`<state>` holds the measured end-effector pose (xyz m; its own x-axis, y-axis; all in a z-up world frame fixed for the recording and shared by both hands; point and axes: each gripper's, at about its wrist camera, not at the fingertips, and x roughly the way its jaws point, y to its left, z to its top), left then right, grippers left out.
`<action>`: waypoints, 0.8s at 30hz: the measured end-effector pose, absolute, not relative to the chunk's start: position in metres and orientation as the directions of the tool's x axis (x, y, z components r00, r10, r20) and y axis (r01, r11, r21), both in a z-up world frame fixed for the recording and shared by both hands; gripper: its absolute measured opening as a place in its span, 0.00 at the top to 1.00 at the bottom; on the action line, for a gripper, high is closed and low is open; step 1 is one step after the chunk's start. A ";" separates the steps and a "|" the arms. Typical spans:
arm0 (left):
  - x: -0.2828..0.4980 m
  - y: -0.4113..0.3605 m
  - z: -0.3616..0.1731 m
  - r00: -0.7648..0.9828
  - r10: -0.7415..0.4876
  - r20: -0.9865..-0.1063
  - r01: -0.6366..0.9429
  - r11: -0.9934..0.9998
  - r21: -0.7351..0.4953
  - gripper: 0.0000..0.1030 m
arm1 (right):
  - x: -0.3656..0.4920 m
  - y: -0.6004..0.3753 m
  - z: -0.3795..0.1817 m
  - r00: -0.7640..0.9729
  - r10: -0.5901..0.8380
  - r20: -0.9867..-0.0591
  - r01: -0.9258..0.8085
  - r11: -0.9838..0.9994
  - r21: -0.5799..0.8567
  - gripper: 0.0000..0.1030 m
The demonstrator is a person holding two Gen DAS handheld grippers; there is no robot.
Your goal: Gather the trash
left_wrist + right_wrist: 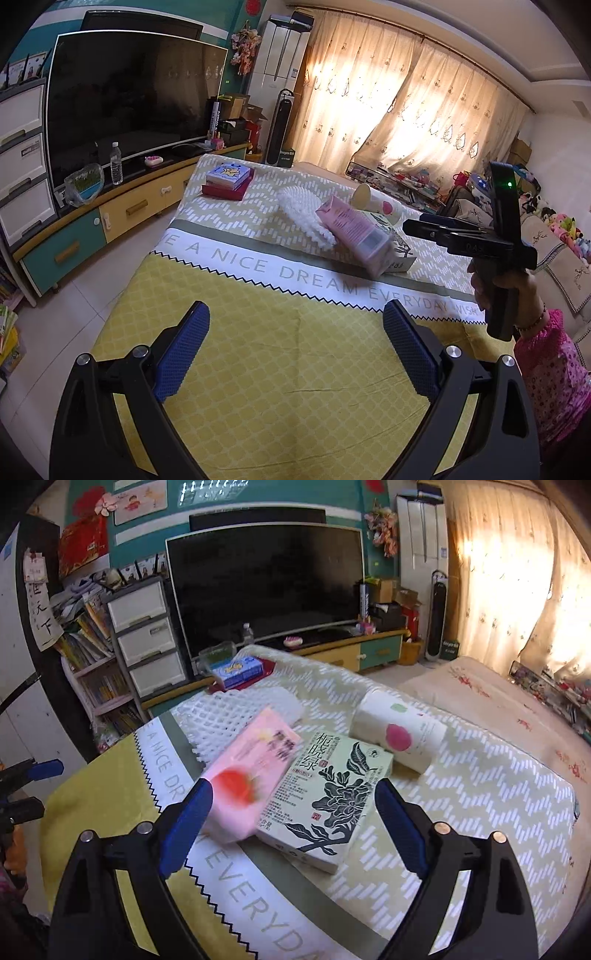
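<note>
- Surface: a bed [258, 369] under a woven cloth, yellow lattice print at the near end, a white band with grey lettering edged in black zigzag, then pale olive with white chevron dashes.
- Trash sits grouped on the chevron part, mid-bed.
- Pink carton [247, 775]: rectangular, smooth printed card with a red strawberry; blurred, tilted, one long edge touching the green box.
- Green box [325, 797]: flat, pale green card, black flower print and characters; lies flat.
- Foam net [236, 716]: white, soft open mesh, lying behind and partly under the pink carton.
- Paper cup [399, 734]: white cylinder with a pink round mark, on its side, just beyond the green box.
- Stacked boxes [227, 181] at the far corner: blue-and-white on red, both rectangular.
- Right tongs [295, 819]: jaws spread wide, blue dimpled pads [184, 834] clear of everything, poised over the carton and box.
- Left tongs [295, 354]: jaws wide, nothing between, over bare yellow cloth, well apart from the trash.
</note>
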<state>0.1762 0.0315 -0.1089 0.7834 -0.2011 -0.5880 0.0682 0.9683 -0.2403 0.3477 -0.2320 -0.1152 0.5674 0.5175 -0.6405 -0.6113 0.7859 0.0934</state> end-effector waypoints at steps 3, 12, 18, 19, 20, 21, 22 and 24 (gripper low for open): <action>0.178 0.031 -0.109 0.782 -0.200 -0.590 0.067 0.969 -0.239 0.09 | 0.331 -0.216 -0.112 0.517 0.568 -0.641 -0.690 0.719 0.081 0.18; 0.182 0.034 -0.112 0.778 -0.200 -0.596 0.054 0.966 -0.254 0.09 | 0.308 -0.175 -0.123 0.521 0.475 -0.709 -0.542 0.826 0.155 0.18; 0.178 0.035 -0.112 0.780 -0.217 -0.586 0.070 0.962 -0.263 0.09 | 0.307 -0.177 -0.143 0.516 0.460 -0.723 -0.330 0.885 0.328 0.18; 0.178 0.035 -0.112 0.781 -0.220 -0.585 0.072 0.962 -0.264 0.09 | 0.308 -0.177 -0.146 0.526 0.453 -0.720 -0.300 0.891 0.341 0.19; 0.178 0.036 -0.112 0.780 -0.223 -0.585 0.075 0.961 -0.267 0.09 | 0.308 -0.177 -0.149 0.528 0.454 -0.717 -0.273 0.891 0.363 0.19; 0.178 0.036 -0.112 0.779 -0.226 -0.584 0.077 0.960 -0.270 0.09 | 0.309 -0.175 -0.151 0.530 0.453 -0.717 -0.257 0.891 0.374 0.19; 0.178 0.037 -0.113 0.779 -0.228 -0.584 0.078 0.960 -0.271 0.09 | 0.309 -0.173 -0.152 0.538 0.443 -0.717 -0.242 0.896 0.372 0.20; 0.176 0.037 -0.113 0.779 -0.230 -0.583 0.079 0.959 -0.273 0.09 | 0.310 -0.165 -0.154 0.559 0.413 -0.719 -0.214 0.910 0.356 0.24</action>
<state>0.1764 0.0375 -0.1127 0.7794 -0.2304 -0.5827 0.0791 0.9587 -0.2733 0.3097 -0.1650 -0.1542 0.5588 0.4128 -0.7193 -0.2138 0.9097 0.3560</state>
